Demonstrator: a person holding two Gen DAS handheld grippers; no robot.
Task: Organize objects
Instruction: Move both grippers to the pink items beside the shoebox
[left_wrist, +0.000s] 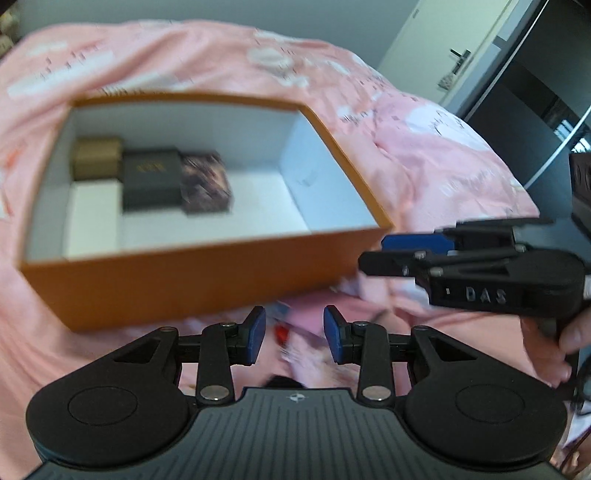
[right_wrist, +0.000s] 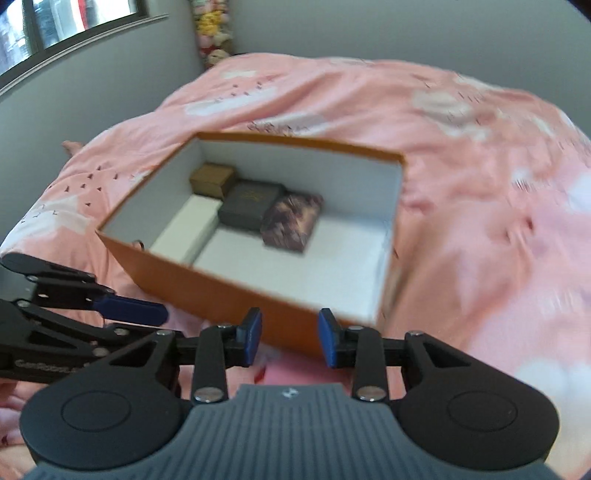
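Black claw (left_wrist: 294, 335) with blue pads (left_wrist: 257, 330), silver screws.

I see a bed (right_wrist: 480, 184) covered by a pink quilt (left_wrist: 424, 155) printed with pale cloud shapes and small dark marks. The quilt surface is rumpled, with folds near the right side. An orange cardboard box (right_wrist: 236, 295), open at the top and white inside, rests directly on the quilt near the bed's middle. In the left wrist view, a small blurred item with red and blue colouring (left_wrist: 286, 332) lies on the quilt just in front of the box; I cannot identify it.
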